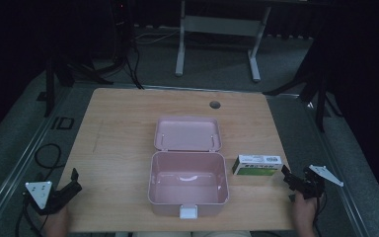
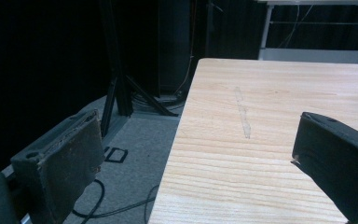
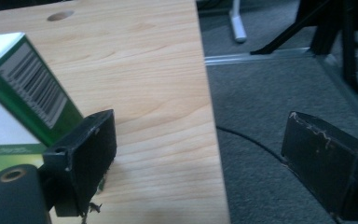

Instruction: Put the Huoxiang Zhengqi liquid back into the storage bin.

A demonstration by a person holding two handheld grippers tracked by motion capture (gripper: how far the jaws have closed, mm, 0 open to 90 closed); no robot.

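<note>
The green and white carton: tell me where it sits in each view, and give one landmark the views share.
High view: green and white carton at right of the open pink box, near the right claw.
Left gripper view: not in it.
Right gripper view: carton at far left, behind one jaw.
Shared landmark: the wooden table.

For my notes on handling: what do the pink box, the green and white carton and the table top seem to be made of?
Pink box: probably moulded plastic, smooth and slightly glossy, with rounded corners and a hinged lid.
Green and white carton: likely printed cardboard, with sharp folded edges and a barcode.
Table top: light wood or wood-look laminate, matte, with visible grain lines.
</note>
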